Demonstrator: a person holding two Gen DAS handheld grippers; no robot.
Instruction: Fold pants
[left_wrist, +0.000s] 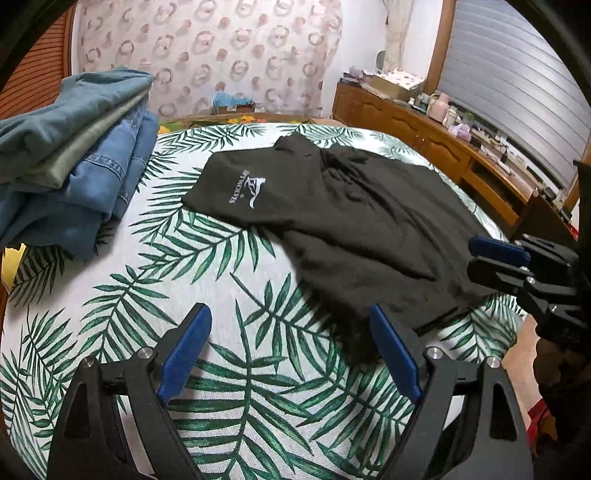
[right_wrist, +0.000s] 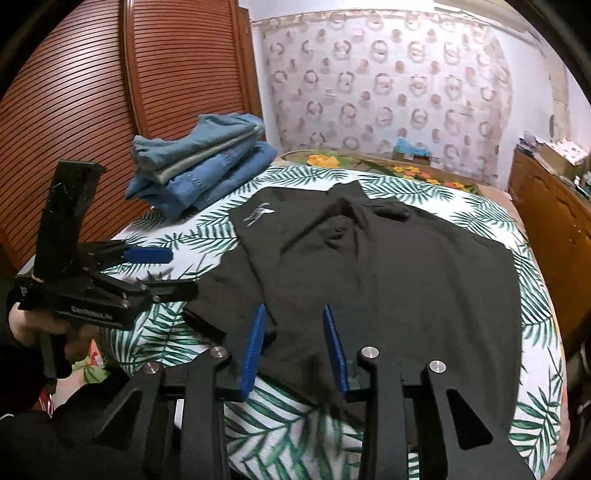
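Black pants with a white logo lie spread and partly doubled over on the palm-leaf bedspread. My left gripper is open low over the bedspread at the pants' near left corner; the fabric's edge lies by its right finger. My right gripper hovers over the near edge of the pants, its blue pads a narrow gap apart, with cloth showing below between them and nothing pinched. In the left wrist view the right gripper comes in from the right edge.
A stack of folded jeans sits on the bed's far left. A wooden sideboard with clutter runs along the right. Slatted wardrobe doors stand at the left. A person's hand holds the left gripper.
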